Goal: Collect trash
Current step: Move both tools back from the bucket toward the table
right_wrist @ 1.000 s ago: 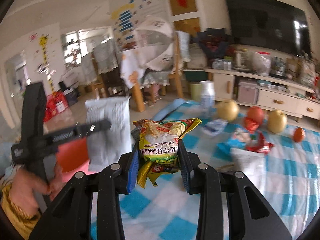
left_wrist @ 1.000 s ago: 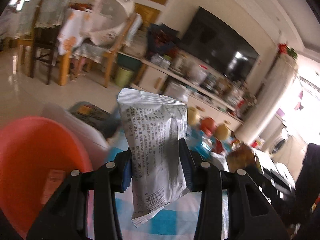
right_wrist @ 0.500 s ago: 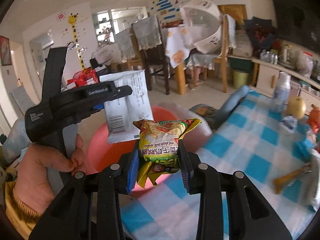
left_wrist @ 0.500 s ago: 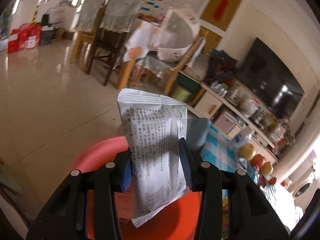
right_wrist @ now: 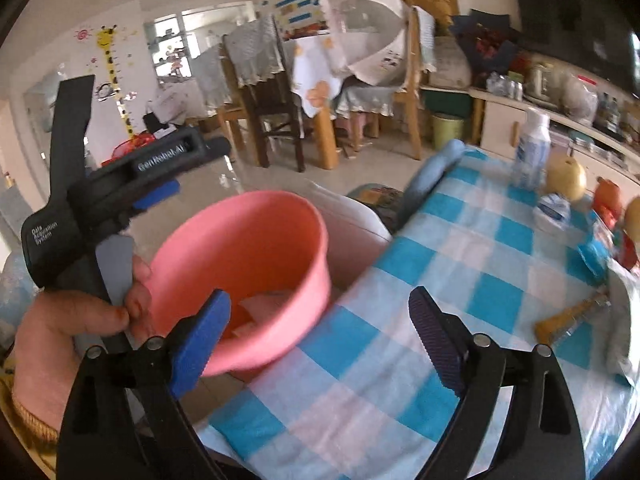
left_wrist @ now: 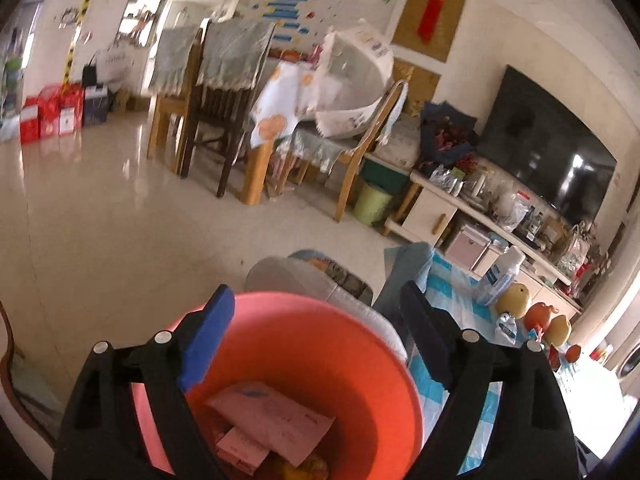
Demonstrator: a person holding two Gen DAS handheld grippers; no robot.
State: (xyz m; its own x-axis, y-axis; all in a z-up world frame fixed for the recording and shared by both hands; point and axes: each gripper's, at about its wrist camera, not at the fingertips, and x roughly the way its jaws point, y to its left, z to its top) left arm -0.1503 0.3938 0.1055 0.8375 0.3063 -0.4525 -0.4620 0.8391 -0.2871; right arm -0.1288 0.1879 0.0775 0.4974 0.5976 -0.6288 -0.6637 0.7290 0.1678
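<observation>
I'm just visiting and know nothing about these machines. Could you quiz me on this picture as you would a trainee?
1. True or false: the left claw is clamped on a wrapper.
2. What colour is the bin beside the checked tablecloth?
3. The right claw is: A) open and empty, B) gripping a pear, C) gripping a bottle.

Key: 1. False: its jaws have just been opening and nothing is between them. 2. Pink-red. 3. A.

Both wrist views close above bucket point(left_wrist: 304, 344), overlapping
</observation>
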